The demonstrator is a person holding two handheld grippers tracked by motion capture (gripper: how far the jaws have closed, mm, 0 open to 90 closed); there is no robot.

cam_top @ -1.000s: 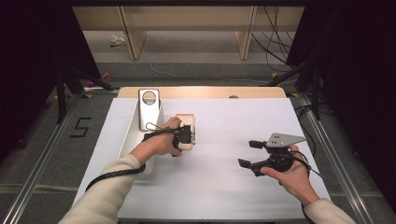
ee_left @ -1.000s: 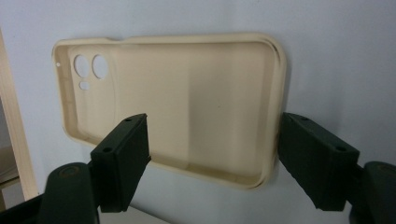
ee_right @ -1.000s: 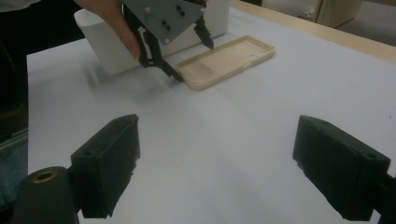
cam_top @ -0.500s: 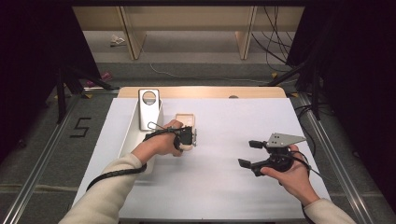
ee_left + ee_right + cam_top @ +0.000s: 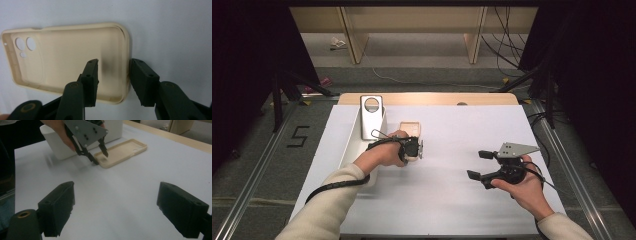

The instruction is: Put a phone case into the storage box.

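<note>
**Mia:** Left tongs (image 5: 418,149) sit over the near end of the tan phone case (image 5: 410,126) when you look from up high. The case lies flat on the white table (image 5: 447,190), just beside the white box (image 5: 354,145).

**Ben:** And the other tongs?

**Mia:** The right tongs (image 5: 479,165) are well apart from the case, over bare table. Their jaws stand wide and hold nothing.

**Ben:** What does the left tongs' own camera see?

**Mia:** The phone case (image 5: 67,60) lies with its hollow side up. The camera holes are at the far left end. One jaw of the left tongs (image 5: 113,77) is inside the case. The other jaw is just outside the end wall. So the wall is between them. The jaws have just been closing. The outer jaw looks right against the wall, but the inner jaw has a gap, so nothing is pinched.

**Ben:** And the right tongs' camera?

**Mia:** The right tongs (image 5: 115,206) have both black jaws far apart. Farther off, the left tongs (image 5: 98,156) point down at the near end of the case (image 5: 122,151). The white box (image 5: 110,132) is behind them.
</note>
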